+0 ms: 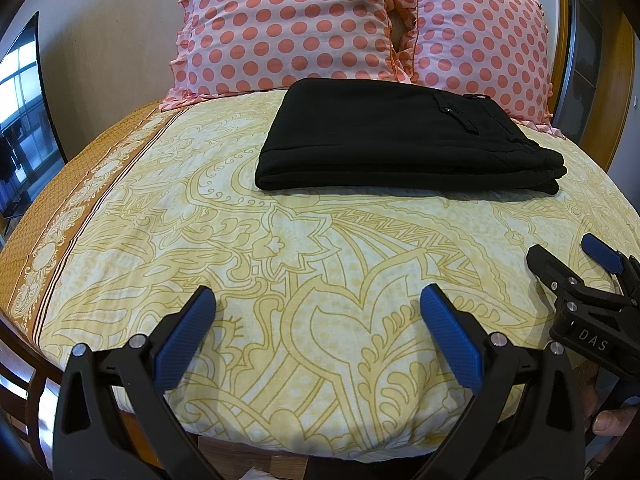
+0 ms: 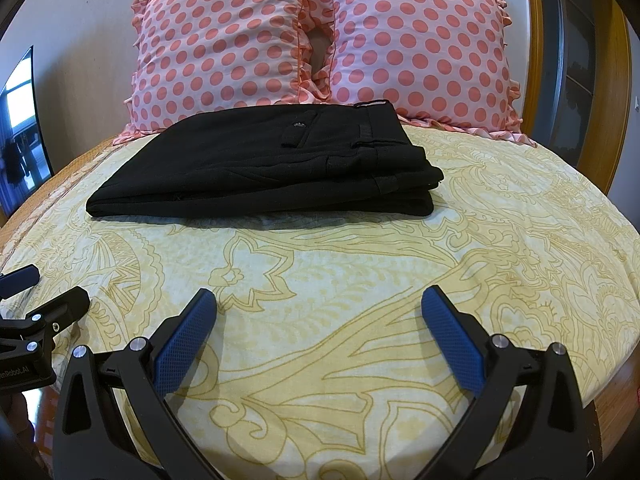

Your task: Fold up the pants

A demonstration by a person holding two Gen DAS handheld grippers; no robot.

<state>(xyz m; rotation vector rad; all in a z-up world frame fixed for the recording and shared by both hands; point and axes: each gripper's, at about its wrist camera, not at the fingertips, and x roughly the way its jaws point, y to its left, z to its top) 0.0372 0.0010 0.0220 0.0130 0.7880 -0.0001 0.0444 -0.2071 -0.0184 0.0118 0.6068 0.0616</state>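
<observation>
- Pants [image 1: 400,136] lie already folded into a black stack on the bedsheet [image 1: 280,260], straight ahead of both tools and well apart from them, just before the polka-dot pillows [image 1: 288,24].
- Your left gripper [image 1: 318,300] and right gripper [image 2: 319,300] both hover with jaws spread wide, holding nothing.
- Its long axis runs side to side across your view; neither hand looks clearly nearer.
- You can't see the stack's underside or far edge, so how even the layers are is hard to tell.
</observation>
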